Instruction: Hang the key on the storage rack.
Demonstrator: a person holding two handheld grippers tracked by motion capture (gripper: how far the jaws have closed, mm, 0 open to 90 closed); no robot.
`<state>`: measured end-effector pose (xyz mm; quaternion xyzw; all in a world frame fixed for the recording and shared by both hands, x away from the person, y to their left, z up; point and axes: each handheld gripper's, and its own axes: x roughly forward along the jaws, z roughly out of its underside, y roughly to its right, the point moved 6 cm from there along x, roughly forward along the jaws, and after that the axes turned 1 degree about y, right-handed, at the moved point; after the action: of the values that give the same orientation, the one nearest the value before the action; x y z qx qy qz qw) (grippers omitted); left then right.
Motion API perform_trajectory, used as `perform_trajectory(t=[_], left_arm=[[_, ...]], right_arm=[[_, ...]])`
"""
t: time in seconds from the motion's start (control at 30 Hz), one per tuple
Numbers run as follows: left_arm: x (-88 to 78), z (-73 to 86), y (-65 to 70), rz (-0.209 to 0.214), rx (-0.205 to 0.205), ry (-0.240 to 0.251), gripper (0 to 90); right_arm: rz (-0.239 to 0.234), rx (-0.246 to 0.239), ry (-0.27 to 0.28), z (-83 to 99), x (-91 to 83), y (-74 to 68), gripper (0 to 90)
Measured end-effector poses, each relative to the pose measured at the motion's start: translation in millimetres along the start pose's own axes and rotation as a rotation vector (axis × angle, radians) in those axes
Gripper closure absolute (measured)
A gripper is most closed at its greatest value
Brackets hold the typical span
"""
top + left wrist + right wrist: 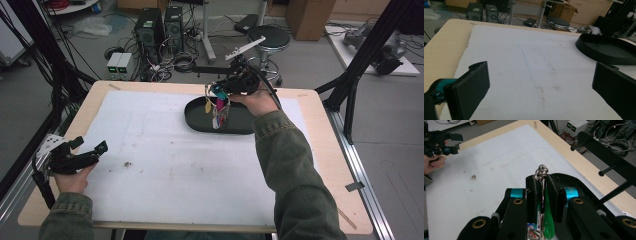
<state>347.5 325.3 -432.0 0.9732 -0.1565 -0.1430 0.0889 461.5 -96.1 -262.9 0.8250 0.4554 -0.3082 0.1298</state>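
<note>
Right gripper view: a key ring (541, 173) with coloured tags is being held clamped in the right gripper (543, 185), best being kept level above the black tray (197, 117)

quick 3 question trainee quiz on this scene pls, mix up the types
1. True or false: the right gripper is shut on the bunch of keys with coloured plastic tags.
2. The keys hang above which thing? A) black oval tray B) round stool C) white foam mat
3. Fill in: the left gripper has its jaws ____.

Key: 1 true; 2 A; 3 open
</note>
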Motion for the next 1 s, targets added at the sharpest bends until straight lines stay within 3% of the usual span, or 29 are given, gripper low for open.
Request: perform_trajectory(t=[0.5, 1.0], left_arm=[[0.8, -0.1, -2.6, -0.009, -0.002, 0.005, 1.7], [1.1, -0.6, -2.7, -0.008, -0.005, 0.014, 1.7]], right_arm=[[0.032, 0.040, -0.020, -13.3, 15.5, 28.4, 79.0], [0.074, 0.088, 0.006, -19.6, 20.7, 59.7, 79.0]])
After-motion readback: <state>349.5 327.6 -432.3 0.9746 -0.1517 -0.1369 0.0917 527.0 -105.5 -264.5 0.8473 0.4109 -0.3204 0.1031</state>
